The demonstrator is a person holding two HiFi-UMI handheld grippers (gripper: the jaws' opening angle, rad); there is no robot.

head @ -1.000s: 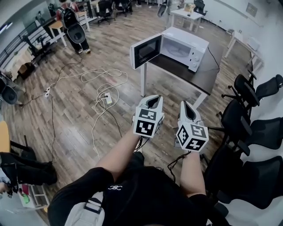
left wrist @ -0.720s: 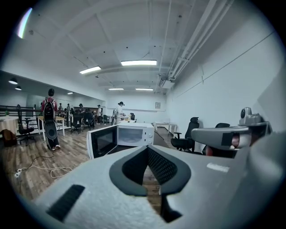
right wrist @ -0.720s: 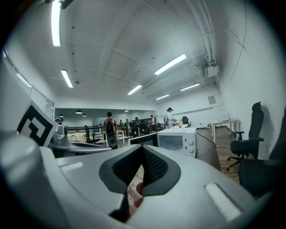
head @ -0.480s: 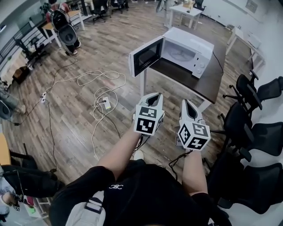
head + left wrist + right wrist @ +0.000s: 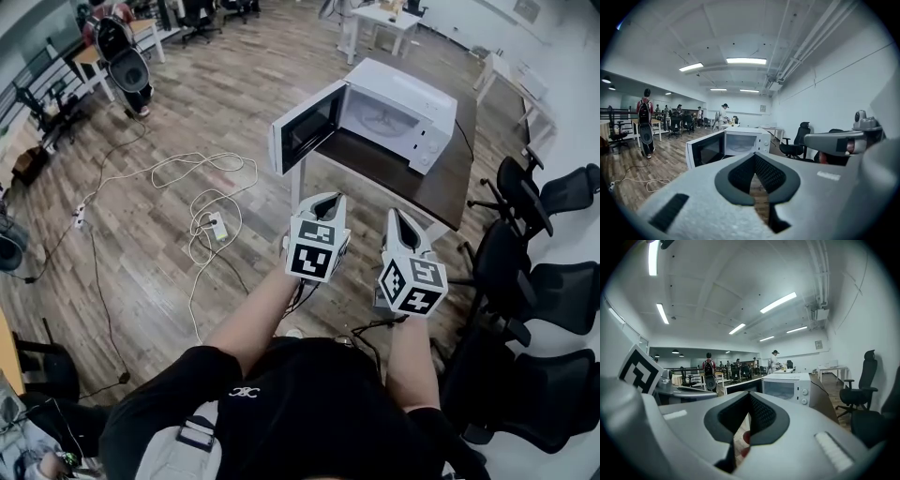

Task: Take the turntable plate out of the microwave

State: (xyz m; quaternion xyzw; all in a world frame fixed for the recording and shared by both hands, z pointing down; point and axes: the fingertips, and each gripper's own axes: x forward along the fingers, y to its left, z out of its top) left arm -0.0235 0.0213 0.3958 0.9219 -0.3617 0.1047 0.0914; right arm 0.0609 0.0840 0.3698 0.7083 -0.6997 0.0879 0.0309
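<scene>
A white microwave (image 5: 401, 105) stands on a dark table (image 5: 422, 178), its door (image 5: 302, 127) swung open to the left. The glass turntable plate (image 5: 382, 120) lies inside the cavity. My left gripper (image 5: 326, 201) and right gripper (image 5: 397, 218) are side by side in the air, short of the table's near edge, both pointing at the microwave. Both are shut and hold nothing. The left gripper view shows its closed jaw tips (image 5: 753, 156) below the open microwave (image 5: 743, 142). In the right gripper view the tips (image 5: 750, 395) meet below the microwave (image 5: 787, 386).
Black office chairs (image 5: 525, 272) crowd the right side next to the table. White cables and a power strip (image 5: 217, 214) lie on the wooden floor at left. A person with a backpack (image 5: 114, 49) and other desks stand far off.
Both grippers have moved forward toward the microwave together with the head; the microwave and table sit closer in view. Both grippers stay shut.
</scene>
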